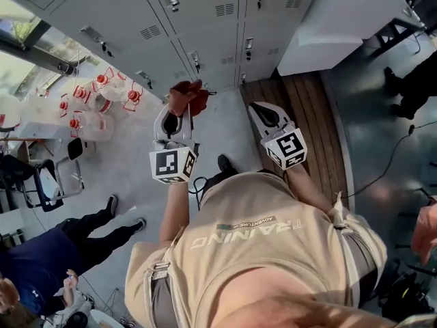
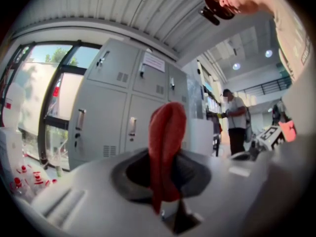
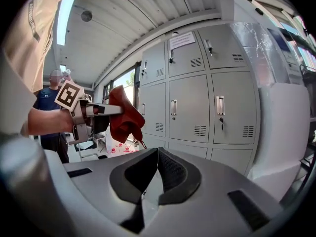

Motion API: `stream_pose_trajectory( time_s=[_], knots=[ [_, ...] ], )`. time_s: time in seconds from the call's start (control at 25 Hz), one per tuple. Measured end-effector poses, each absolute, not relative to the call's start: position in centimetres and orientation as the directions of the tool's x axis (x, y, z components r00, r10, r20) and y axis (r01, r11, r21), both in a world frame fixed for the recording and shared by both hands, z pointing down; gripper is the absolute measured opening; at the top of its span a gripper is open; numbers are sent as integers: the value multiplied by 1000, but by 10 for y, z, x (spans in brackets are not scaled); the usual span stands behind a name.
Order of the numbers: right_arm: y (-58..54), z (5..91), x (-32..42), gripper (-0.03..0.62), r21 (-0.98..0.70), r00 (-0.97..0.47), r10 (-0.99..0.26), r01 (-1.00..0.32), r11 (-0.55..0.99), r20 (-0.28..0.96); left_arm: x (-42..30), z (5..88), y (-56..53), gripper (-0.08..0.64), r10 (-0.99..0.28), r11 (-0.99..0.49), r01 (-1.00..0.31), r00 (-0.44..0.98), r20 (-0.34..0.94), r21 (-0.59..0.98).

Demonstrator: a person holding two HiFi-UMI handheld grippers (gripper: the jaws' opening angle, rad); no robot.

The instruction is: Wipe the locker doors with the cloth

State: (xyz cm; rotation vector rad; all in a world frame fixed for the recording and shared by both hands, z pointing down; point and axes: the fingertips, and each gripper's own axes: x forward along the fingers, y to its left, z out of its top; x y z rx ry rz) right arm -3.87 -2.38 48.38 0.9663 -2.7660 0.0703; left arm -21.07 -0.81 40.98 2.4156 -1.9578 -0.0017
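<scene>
**Red cloth gripped on the left, right gripper clenched empty, lockers ahead**

Head view: you stand on a pale grey concrete floor point(image 1: 136, 176) facing a bank of light grey metal lockers point(image 1: 205, 19). Your left gripper point(image 1: 179, 115) is clamped on a crumpled red cloth point(image 1: 189, 96), held out in front of you. Your right gripper point(image 1: 261, 113) sits just beside it, over a strip of brown wooden planks point(image 1: 307, 108). A large white block point(image 1: 341, 19) stands against the lockers at the right. At the left, clear plastic bottles with red caps point(image 1: 95, 98) cluster below a window point(image 1: 27, 53). A person in dark blue point(image 1: 41, 258) sits on the floor behind you.

Left gripper view: the cloth stands up between the jaws, pinched tight. The locker doors lie beyond it, apart from the cloth, and one upper door carries a white paper notice point(image 2: 154, 61). A ribbed white ceiling point(image 2: 123, 9) runs overhead. A person in a pale shirt point(image 2: 236, 122) stands far off at the right.

Right gripper view: the jaws are pressed together with nothing between them. The lockers fill the view ahead. The left gripper holds the cloth at the left.
</scene>
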Motion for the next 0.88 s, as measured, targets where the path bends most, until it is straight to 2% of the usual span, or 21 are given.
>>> stream_pose_trajectory(
  time_s=[0.24, 0.48, 0.68, 0.88],
  knots=[
    [-62, 476, -61, 15, 42, -726, -658, -664, 746, 199, -228, 410, -51, 74, -962, -271, -962, 271, 6, 7],
    [-87, 496, -35, 15, -4, -678, -690, -714, 700, 254, -225, 410, -91, 74, -959, -283, -958, 282, 26, -47],
    [-121, 505, -21, 15, -42, -691, -686, -711, 702, 227, -220, 413, -125, 74, -966, -257, -964, 254, 47, -61],
    [-168, 496, -20, 15, -16, -755, -631, -643, 765, 178, -214, 414, -159, 74, -985, -169, -986, 168, 45, -7]
  ],
)
